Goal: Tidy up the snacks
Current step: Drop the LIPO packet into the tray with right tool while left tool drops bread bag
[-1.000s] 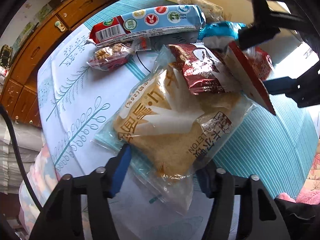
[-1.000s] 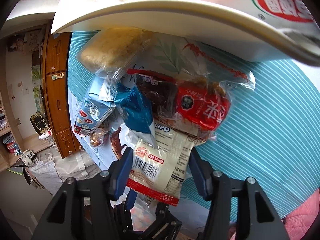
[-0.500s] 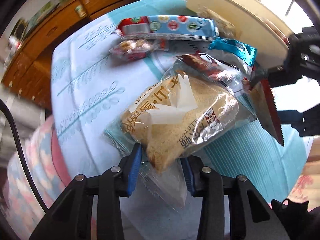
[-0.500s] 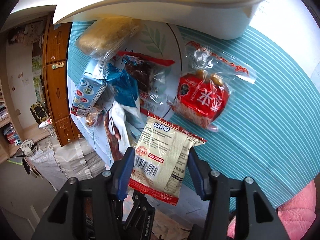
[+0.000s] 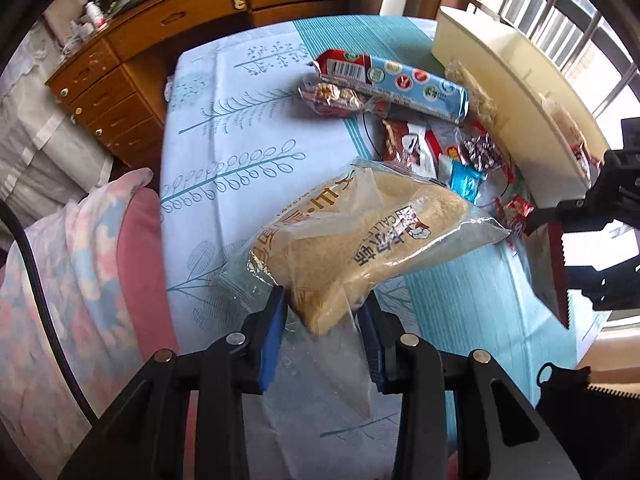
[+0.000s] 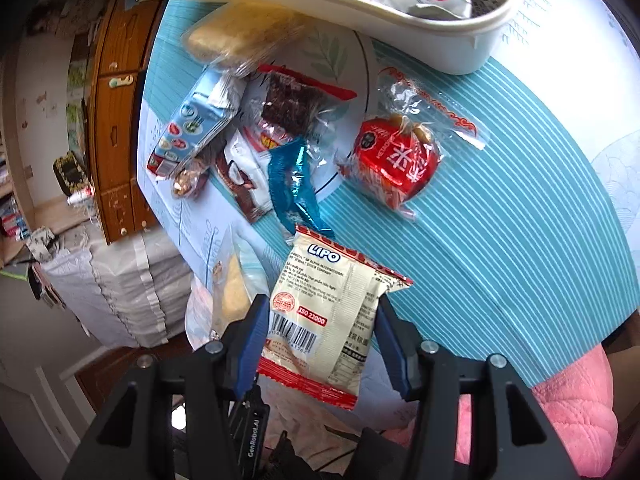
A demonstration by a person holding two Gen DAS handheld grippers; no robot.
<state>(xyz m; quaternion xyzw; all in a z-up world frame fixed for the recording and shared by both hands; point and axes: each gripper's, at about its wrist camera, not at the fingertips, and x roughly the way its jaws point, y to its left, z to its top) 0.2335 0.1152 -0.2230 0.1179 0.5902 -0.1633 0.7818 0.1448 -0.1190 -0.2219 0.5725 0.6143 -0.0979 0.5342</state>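
Grippers both carry a snack pkt clear of the table. Left gripper [image 5: 323,322] has just been closing: a sec ago its blue pads stood wide either side of the clear bag of tan crumbs [image 5: 360,236], which lay flat on the cloth; now the pads pinch the bag's near end and the bag hangs raised, lower centre of the left view, its far end tilting toward the upper right. More of the tablecloth [image 5: 248,128] shows than before, and the wooden drawers [image 5: 132,56] sit at upper left. Right gripper [image 6: 320,332] clamps the cream LIPO packet [image 6: 324,312] much as before, pads on both side edges, lower centre of the right view; the pkt now sits further from the snack pile and the cream tub [image 6: 472,46] at the top looks smaller, w/ its inside partly visible.

Hard to read: tub is cut off by the top edge in the right view, contents only partly seen. In the left view the right gripper appears as dark shapes at the right edge, its pkt seen edge-on as a red serrated strip. Small pkts in the pile overlap; labels mostly unreadable.

On the table, centre left of the right view: long blue biscuit pack [image 6: 188,128], brown cake pkt [image 6: 294,102], teal wrapper [image 6: 292,184]; red rice-cracker bag [image 6: 394,160] lies apart to their right, near the tub.
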